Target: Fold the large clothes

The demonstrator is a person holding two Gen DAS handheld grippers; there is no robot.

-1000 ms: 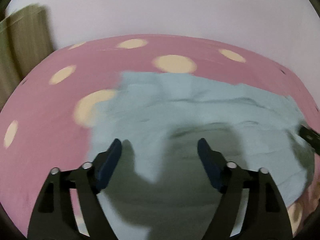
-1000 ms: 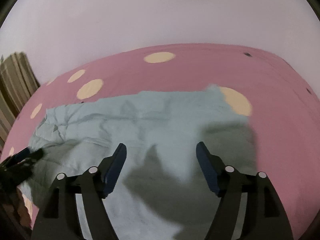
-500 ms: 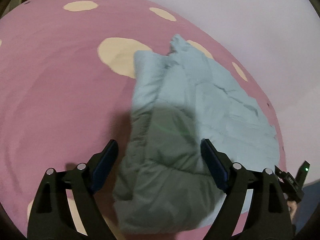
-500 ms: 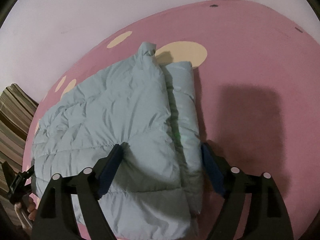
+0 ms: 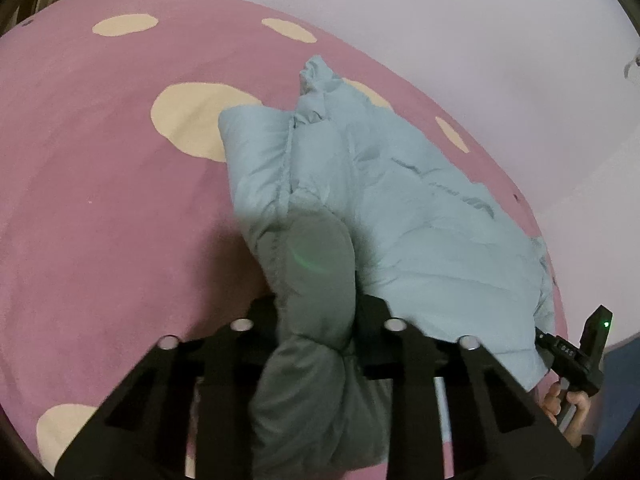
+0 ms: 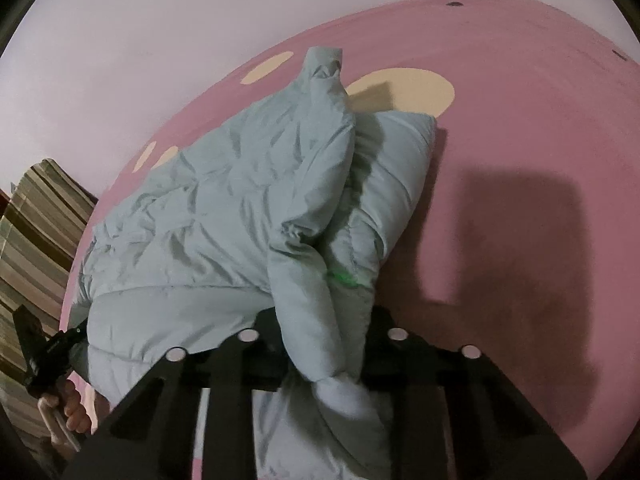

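Both grippers are closing on the pale blue puffer jacket [image 5: 384, 216] lying on the pink spotted bed [image 5: 100, 200]: left gripper [image 5: 316, 312] pinches its left edge, right gripper [image 6: 320, 320] its right, apparently several layers. Best lift both evenly, keeping the padding bunched.

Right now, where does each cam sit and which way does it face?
Left wrist: on the left claw, angled down at the jacket on the pink cover; right hand at right edge.
Right wrist: on the right claw, angled down; left hand at left edge.
Shared: jacket, cover, both claws closing on padded folds.
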